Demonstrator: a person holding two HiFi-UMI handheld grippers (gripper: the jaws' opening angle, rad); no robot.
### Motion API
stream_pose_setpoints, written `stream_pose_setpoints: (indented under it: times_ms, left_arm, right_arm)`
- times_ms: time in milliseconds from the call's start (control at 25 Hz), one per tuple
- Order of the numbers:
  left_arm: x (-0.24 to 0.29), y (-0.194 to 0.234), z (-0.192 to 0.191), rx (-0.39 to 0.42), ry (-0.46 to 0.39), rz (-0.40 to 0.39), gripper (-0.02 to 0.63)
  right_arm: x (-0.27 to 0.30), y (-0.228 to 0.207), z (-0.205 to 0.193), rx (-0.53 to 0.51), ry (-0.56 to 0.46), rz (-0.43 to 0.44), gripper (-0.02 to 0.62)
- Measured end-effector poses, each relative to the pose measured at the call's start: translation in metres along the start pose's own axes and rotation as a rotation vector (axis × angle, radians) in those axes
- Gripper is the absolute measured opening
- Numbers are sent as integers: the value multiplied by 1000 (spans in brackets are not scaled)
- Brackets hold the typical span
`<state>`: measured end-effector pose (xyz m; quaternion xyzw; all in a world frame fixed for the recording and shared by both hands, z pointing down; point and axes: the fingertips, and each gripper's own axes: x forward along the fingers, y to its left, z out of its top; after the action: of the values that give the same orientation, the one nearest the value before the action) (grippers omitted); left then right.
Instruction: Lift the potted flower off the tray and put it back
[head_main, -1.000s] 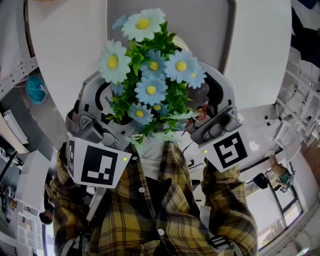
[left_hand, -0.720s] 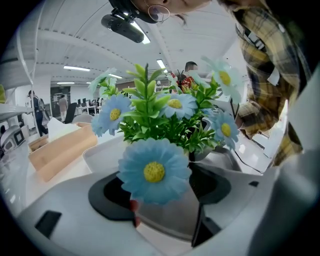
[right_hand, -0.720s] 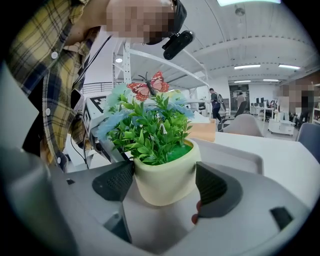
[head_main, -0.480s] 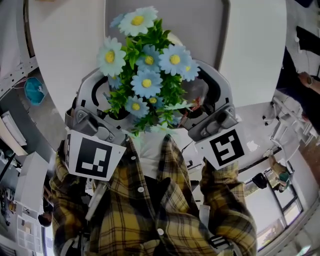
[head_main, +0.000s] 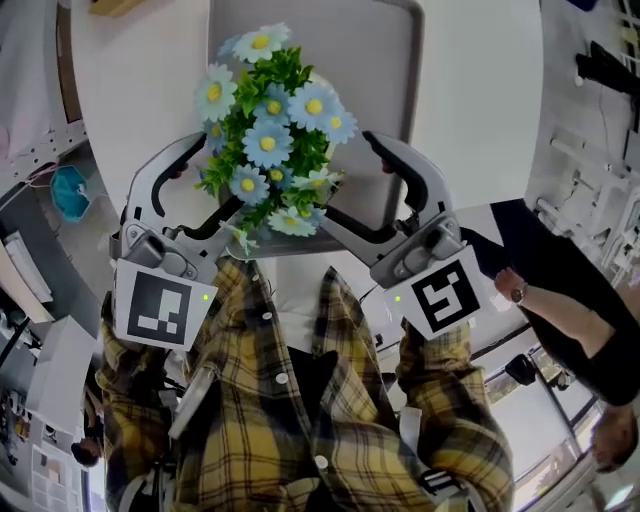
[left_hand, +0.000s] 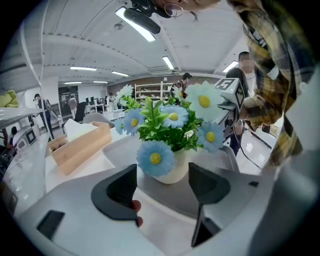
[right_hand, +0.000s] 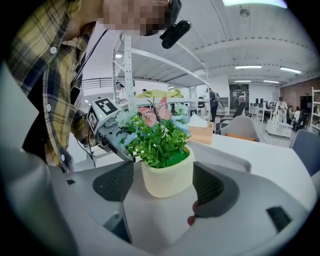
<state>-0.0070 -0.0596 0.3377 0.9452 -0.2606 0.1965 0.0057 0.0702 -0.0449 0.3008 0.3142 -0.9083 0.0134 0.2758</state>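
Seemingly at the lift's start: potted flower (head_main: 268, 140) stands on the gray tray (head_main: 385, 90), just ahead of left gripper (left_hand: 162, 172) and right gripper (right_hand: 162, 172), both gaping, empty. Next: advance, squeeze its pot.

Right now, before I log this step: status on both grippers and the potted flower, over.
Left gripper open, right gripper open. Potted flower upright on the tray, jaws not touching it. Nothing between jaws and flower.
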Motion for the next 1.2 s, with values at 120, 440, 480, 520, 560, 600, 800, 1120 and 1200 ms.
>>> stream_pose_setpoints:
  times_ms: [120, 440, 480, 520, 560, 600, 800, 1120, 1200]
  left_arm:
    - [-14, -5, 5, -20, -13, 8, 332]
    - [-54, -16, 42, -82, -120, 71, 287]
    - [-61, -17, 48, -90, -134, 85, 275]
    - [-69, -17, 55, -106, -149, 102, 263]
    - [-77, -16, 63, -133, -167, 125, 246]
    - [-84, -14, 72, -166, -191, 153, 229]
    - [-110, -5, 123, -168, -289, 253, 143]
    - [-134, -14, 188, -96, -398, 306, 84]
    - [-137, -14, 194, -98, -415, 321, 43]
  right_arm:
    - [-11, 2, 11, 4, -17, -13, 368]
    - [-43, 6, 63, -25, -115, -70, 289]
    - [-48, 9, 72, -28, -133, -77, 268]
    - [-52, 11, 82, -33, -152, -82, 250]
    - [-56, 13, 92, -39, -173, -85, 227]
    - [-59, 15, 102, -49, -195, -85, 208]
    - [-76, 24, 154, -107, -309, -98, 104]
    - [-108, 32, 201, -121, -432, -124, 16]
    - [-111, 32, 204, -104, -449, -121, 11]
